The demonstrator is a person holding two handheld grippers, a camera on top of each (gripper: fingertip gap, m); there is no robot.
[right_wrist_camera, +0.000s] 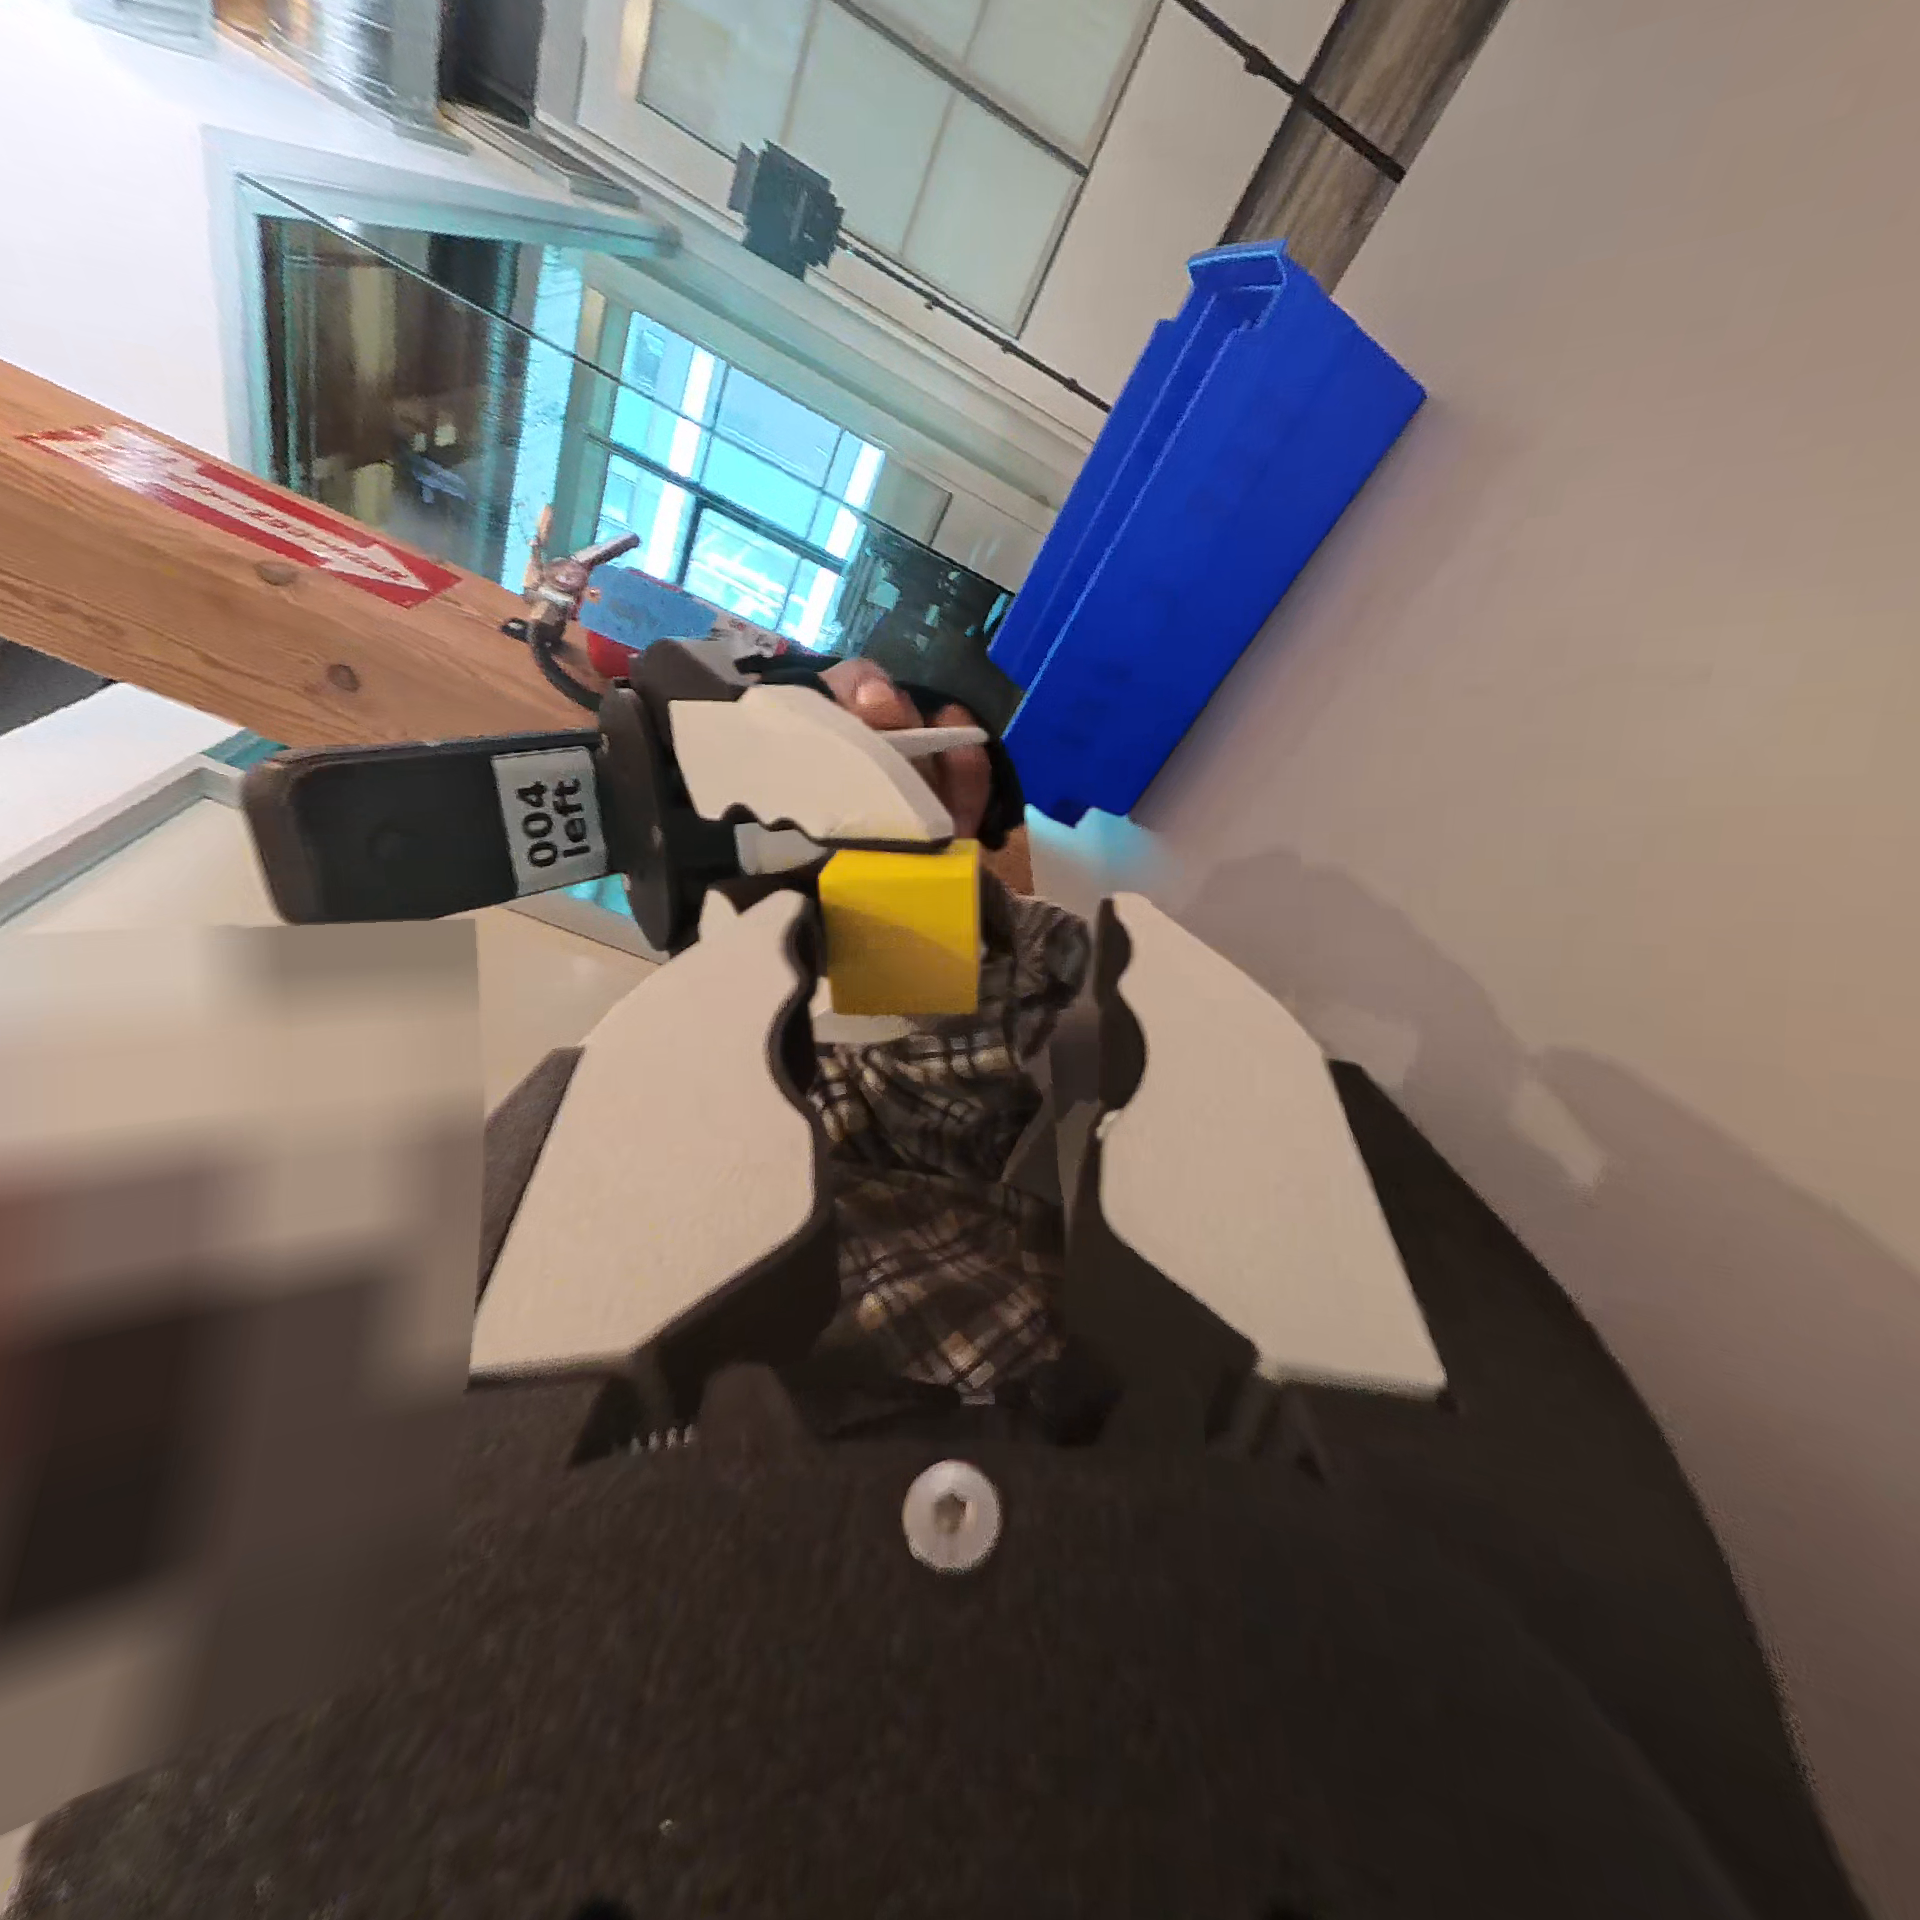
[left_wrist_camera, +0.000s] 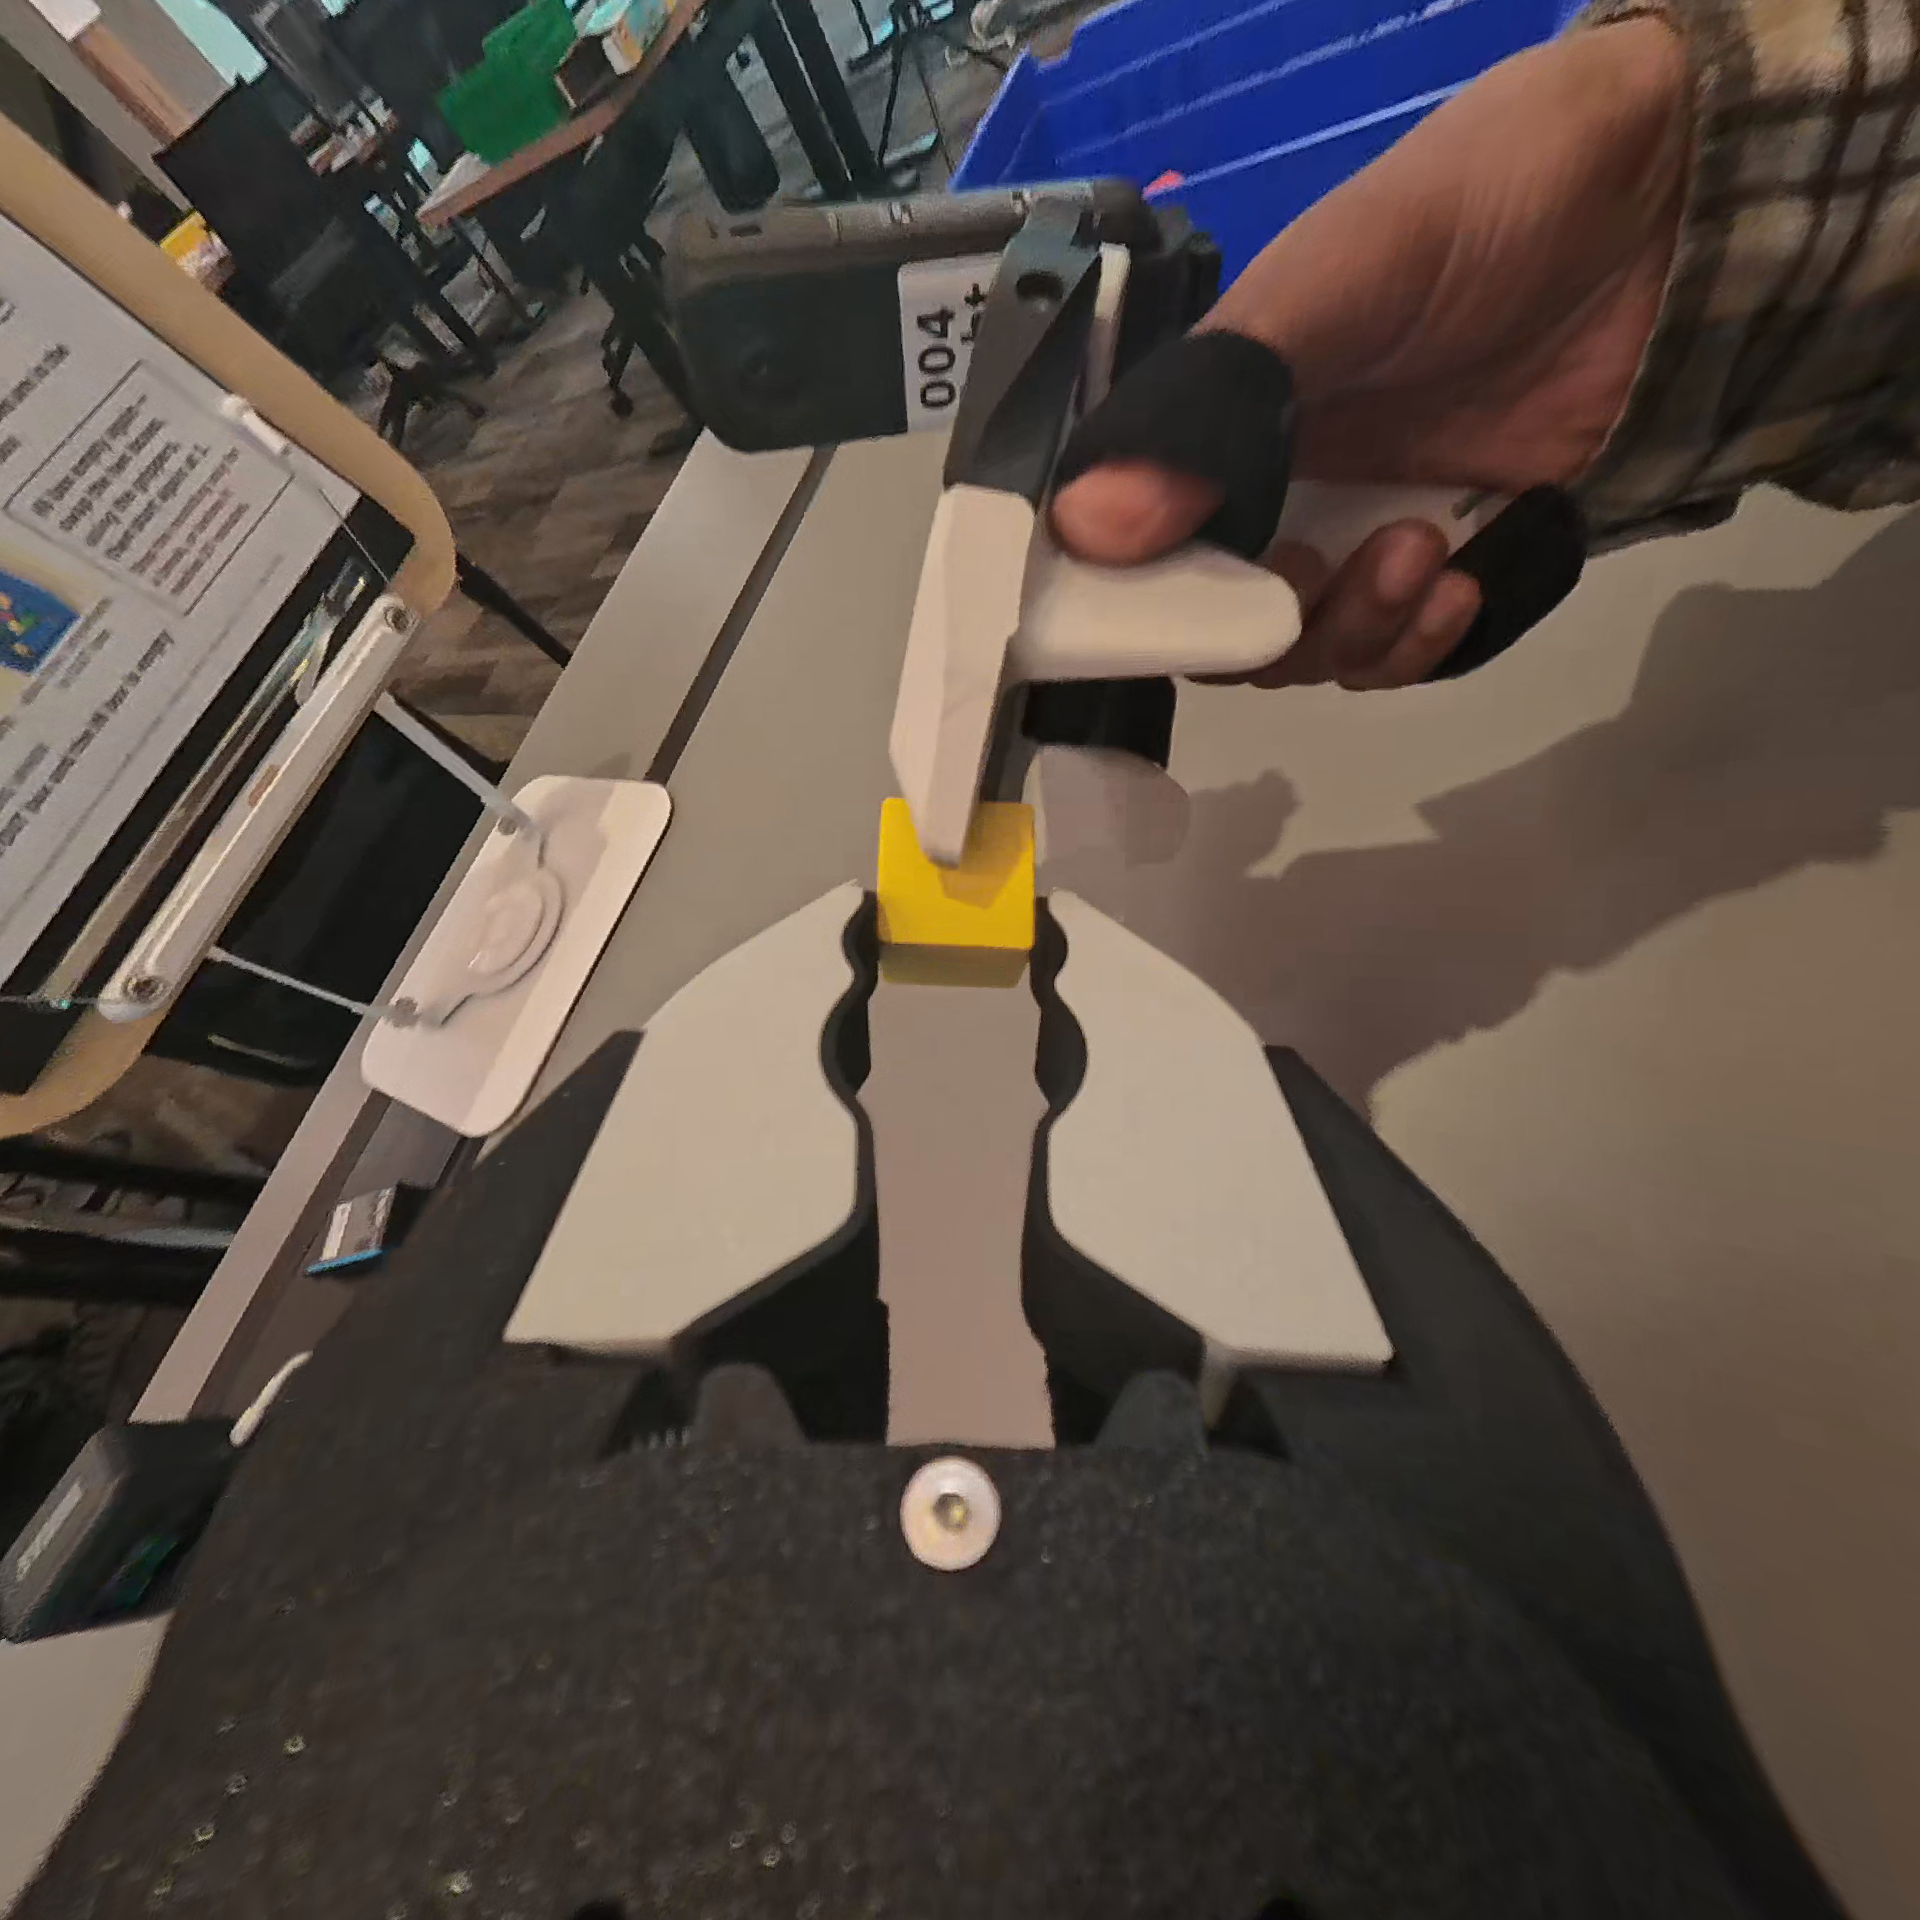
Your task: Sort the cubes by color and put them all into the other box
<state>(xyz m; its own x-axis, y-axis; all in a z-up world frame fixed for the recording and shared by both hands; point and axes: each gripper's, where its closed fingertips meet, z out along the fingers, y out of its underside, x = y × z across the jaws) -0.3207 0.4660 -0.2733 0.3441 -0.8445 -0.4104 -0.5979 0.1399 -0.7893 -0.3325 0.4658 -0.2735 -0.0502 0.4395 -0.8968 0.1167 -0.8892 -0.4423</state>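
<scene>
A yellow cube is pinched between the fingertips of my left gripper, held above the grey table. My right gripper comes down from above in a person's hand and straddles the cube with its fingers apart. In the right wrist view, my right gripper is open, with the yellow cube between its tips but nearer the left finger. The left gripper clamps the cube from above and below. A blue box stands behind; it also shows in the right wrist view.
A tablet on a stand sits at the left, its white base plate on the table's left edge. A small dark device lies near that edge. A plaid sleeve shows behind the right fingers.
</scene>
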